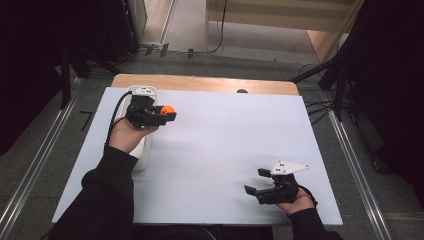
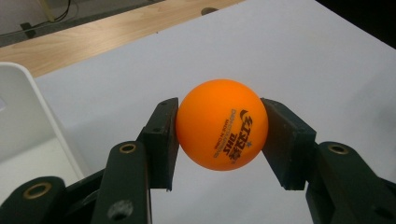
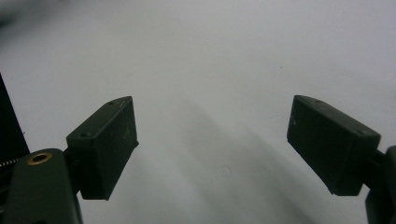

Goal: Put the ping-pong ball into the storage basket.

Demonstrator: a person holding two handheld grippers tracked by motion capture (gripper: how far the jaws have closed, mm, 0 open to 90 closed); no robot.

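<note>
The white surface point(image 1: 220, 150) lies bare from the white bin point(image 1: 142, 92) at its far left corner across to its right edge, with a wooden strip point(image 1: 205, 82) along the far edge. Just beside the bin, the left gripper point(image 1: 167, 114) is held level, pointing right, pinching the orange ball point(image 2: 222, 123) between both pads above the surface. Well apart from the bin, near the front right edge, the right gripper point(image 1: 255, 181) rests low, pointing left, its jaws spread with nothing between them.

The left gripper point(image 1: 167, 114), held out over the table's far left in a dark-sleeved arm, has its jaws clamped together on something, while the right gripper point(image 1: 256, 181) rests low at near right, jaws spread wide.
</note>
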